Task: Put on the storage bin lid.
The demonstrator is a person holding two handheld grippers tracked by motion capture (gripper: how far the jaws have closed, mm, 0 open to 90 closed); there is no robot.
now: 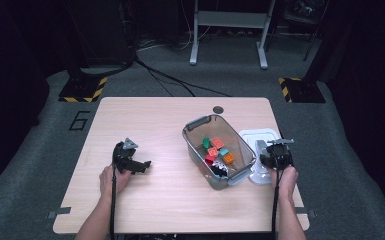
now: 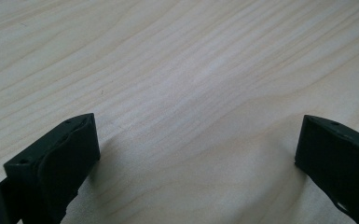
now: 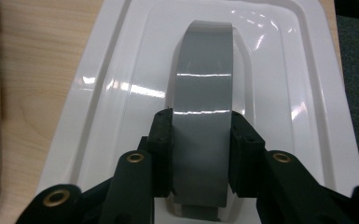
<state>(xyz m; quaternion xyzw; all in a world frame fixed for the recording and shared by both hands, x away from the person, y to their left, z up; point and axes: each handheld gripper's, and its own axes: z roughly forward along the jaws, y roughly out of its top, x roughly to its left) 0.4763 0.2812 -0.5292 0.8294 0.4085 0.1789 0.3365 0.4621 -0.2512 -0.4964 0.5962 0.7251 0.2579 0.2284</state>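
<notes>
The right gripper (image 3: 200, 154) is clenched on the grey handle (image 3: 204, 112) of the white lid (image 1: 256, 136), which lies at the bin's (image 1: 196, 150) three o'clock, so the lid likely must be lifted over the bin next, while the left gripper (image 1: 139, 165) rests released on the table (image 1: 155, 120).

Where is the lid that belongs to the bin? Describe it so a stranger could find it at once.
Start at the wooden table and find the clear bin of colourful blocks. The lid lies flat beside it, near the table's right edge. It is glossy white with a grey handle that the right gripper is clamped on.
</notes>
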